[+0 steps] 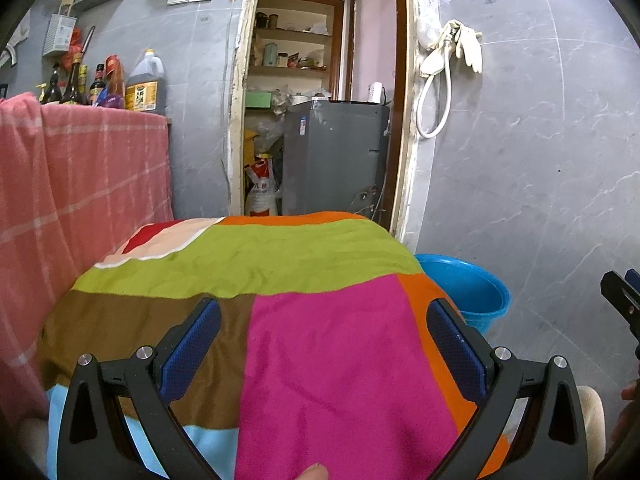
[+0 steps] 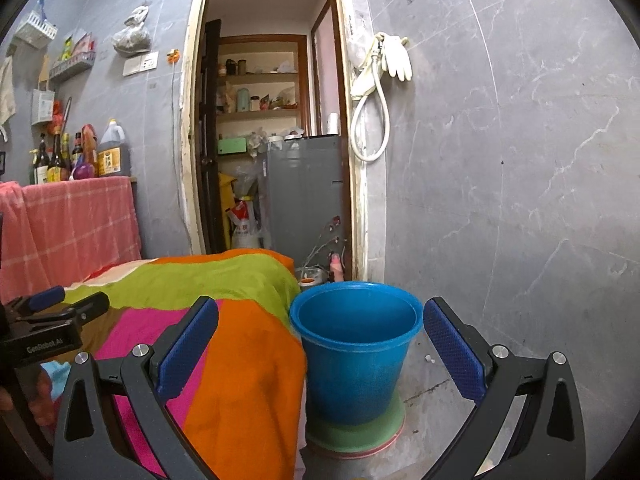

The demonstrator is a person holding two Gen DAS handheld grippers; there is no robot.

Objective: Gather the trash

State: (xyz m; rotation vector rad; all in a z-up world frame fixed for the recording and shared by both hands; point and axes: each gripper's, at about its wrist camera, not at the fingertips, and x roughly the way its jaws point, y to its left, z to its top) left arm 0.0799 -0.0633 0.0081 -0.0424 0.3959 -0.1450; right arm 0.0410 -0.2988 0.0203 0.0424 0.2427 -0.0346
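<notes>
A blue bucket stands on the floor beside a table covered with a multicoloured patchwork cloth; its rim also shows in the left wrist view. My left gripper is open and empty above the cloth. My right gripper is open and empty, held in front of the bucket and the cloth's edge. The left gripper also shows at the left of the right wrist view. No trash shows on the cloth. A small white scrap lies on the floor right of the bucket.
A pink checked cloth covers a counter at the left with bottles and an oil jug. An open doorway shows a grey fridge and shelves. White gloves and a hose hang on the grey tiled wall.
</notes>
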